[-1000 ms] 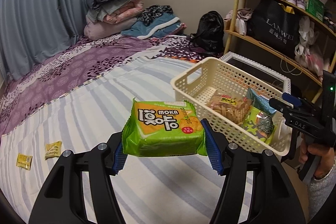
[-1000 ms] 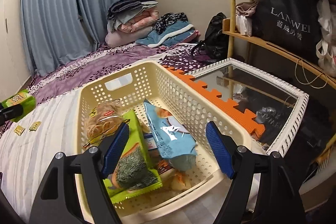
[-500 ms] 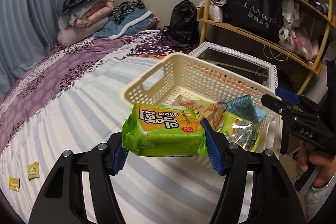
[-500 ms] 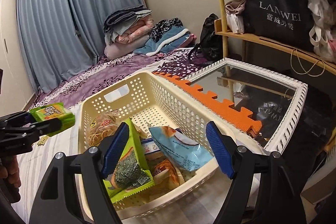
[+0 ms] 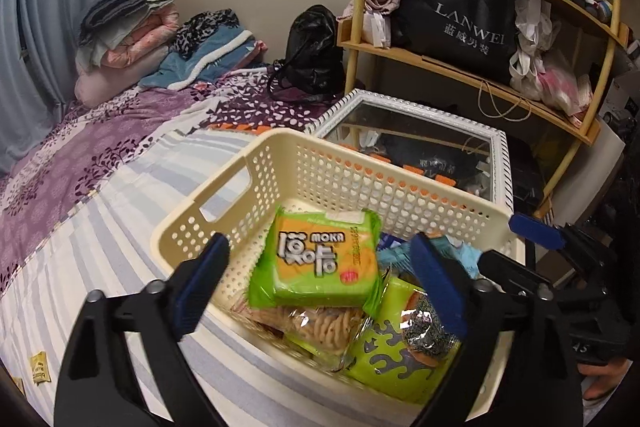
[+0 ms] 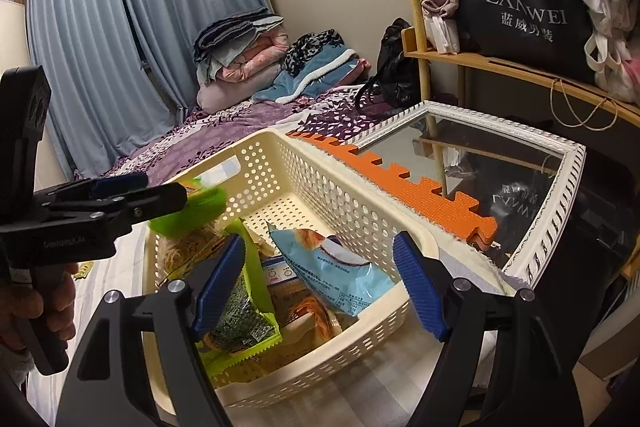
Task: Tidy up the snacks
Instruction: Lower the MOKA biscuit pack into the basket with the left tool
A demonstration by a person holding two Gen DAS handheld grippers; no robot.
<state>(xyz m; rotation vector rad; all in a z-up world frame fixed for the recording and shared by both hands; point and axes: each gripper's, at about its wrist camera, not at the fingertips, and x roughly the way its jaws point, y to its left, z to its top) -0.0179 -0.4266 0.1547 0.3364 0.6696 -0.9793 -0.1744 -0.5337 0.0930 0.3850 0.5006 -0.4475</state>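
The green MOKA packet (image 5: 316, 263) lies in the cream basket (image 5: 400, 171) on top of a bag of noodle snacks (image 5: 320, 327). My left gripper (image 5: 318, 243) hovers over it. Its jaws are opening and its pads stand clear of the packet on both sides. From the right wrist view the left gripper (image 6: 120, 187) hangs over the basket's left rim (image 6: 352, 187), with the green packet (image 6: 192, 211) blurred below its tips. My right gripper (image 6: 320, 243) is open above the basket's near side and holds nothing. A green seaweed packet (image 6: 240, 319) and a light blue bag (image 6: 332, 267) also lie inside.
The basket sits on a striped sheet (image 5: 100, 227) at the bed's edge. Small yellow sachets (image 5: 40, 367) lie on the sheet at the left. A white-framed mirror (image 5: 420, 131) and an orange foam mat (image 6: 400, 179) lie behind the basket, with a wooden shelf (image 5: 460, 63) beyond.
My left gripper carried the green packet to the right over the basket, then its jaws spread and the packet dropped in. The right gripper stayed almost still.
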